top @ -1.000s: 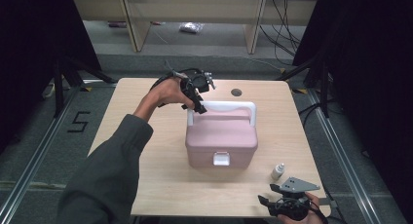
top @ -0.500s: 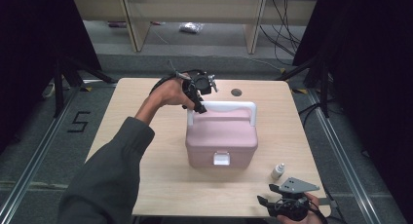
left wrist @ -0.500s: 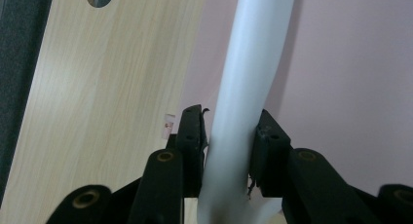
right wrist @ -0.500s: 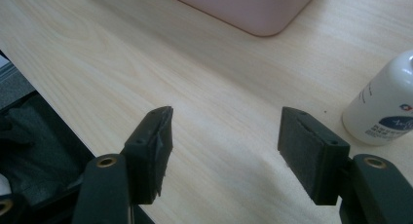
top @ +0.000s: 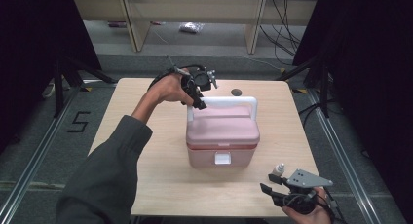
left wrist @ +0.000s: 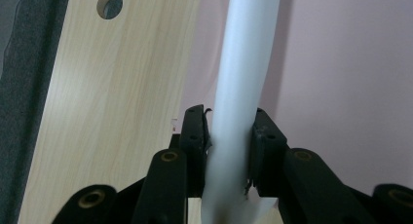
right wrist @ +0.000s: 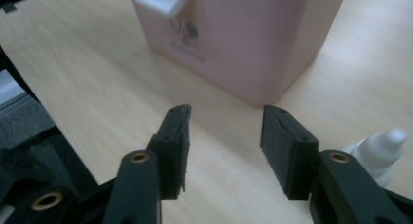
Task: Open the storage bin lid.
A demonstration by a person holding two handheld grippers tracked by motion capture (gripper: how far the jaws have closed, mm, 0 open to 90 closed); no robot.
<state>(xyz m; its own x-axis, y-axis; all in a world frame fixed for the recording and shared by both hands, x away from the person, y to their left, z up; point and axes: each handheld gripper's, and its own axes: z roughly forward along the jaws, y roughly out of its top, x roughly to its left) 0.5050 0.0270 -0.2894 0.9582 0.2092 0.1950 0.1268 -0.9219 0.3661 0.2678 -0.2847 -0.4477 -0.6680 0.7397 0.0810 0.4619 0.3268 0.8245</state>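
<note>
A pink box (top: 222, 136) with a white front latch (top: 223, 158) sits at the middle of the wooden table (top: 136, 136), its white handle (top: 229, 102) raised over the lid. At the far left end of that handle, the left claw (top: 199, 103) has just been closing and now pinches the white bar between its two black pads (left wrist: 196, 136). At the table's near right corner, the right claw (top: 268, 191) hovers over bare wood, its jaws partly apart and holding nothing after just narrowing. A small white dropper bottle (top: 278, 170) stands just beside it, near the box's front right corner.
</note>
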